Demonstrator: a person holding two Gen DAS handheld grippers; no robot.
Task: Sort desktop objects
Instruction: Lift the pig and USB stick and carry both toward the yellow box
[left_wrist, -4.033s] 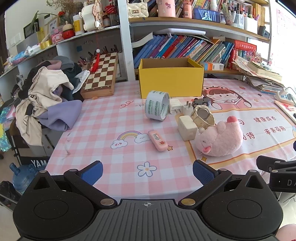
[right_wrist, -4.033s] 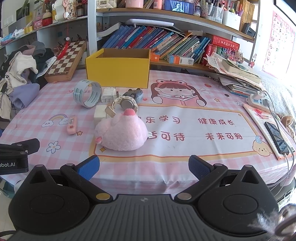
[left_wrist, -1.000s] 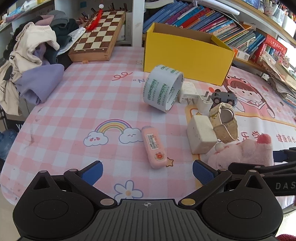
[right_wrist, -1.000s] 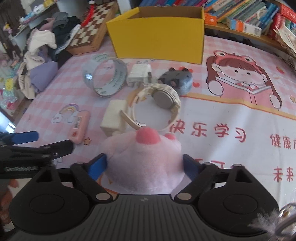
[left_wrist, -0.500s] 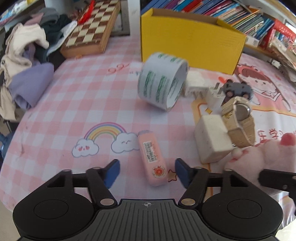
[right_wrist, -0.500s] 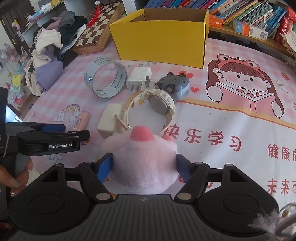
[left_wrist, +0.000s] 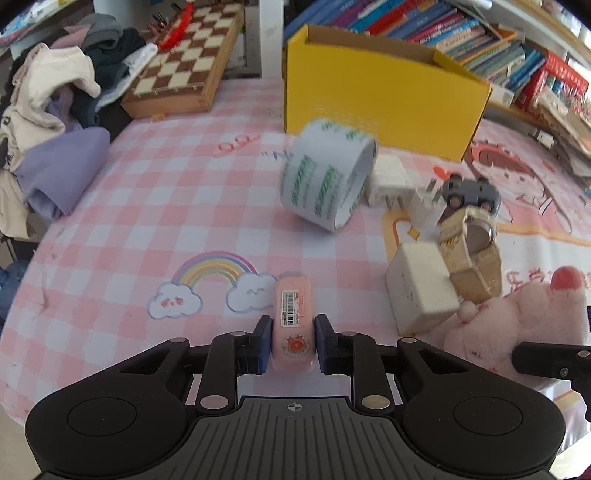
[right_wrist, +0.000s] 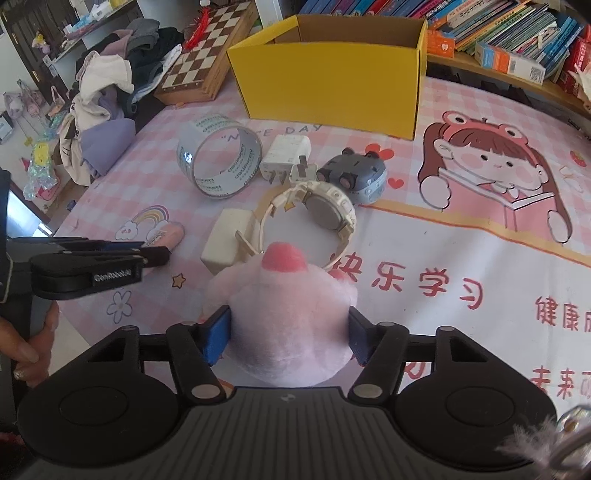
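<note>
**Two grippers, two catches on the pink desk**

Both tools are clamped: the left gripper (left_wrist: 292, 343) pinches a pink eraser (left_wrist: 293, 321), seemingly flat on the tablecloth (left_wrist: 155, 206), while the right gripper (right_wrist: 290, 341) squeezes a pink plush toy (right_wrist: 284, 314) near the yellow box (right_wrist: 332, 85).

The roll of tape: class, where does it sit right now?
In the right wrist view the roll of tape stands on edge left of the white charger, in front of the yellow box.

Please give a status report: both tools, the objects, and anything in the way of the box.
Left tool shut on pink eraser. Right tool shut on pink plush toy. Both objects low at the table. Tape roll and watch sit before yellow box.
</note>
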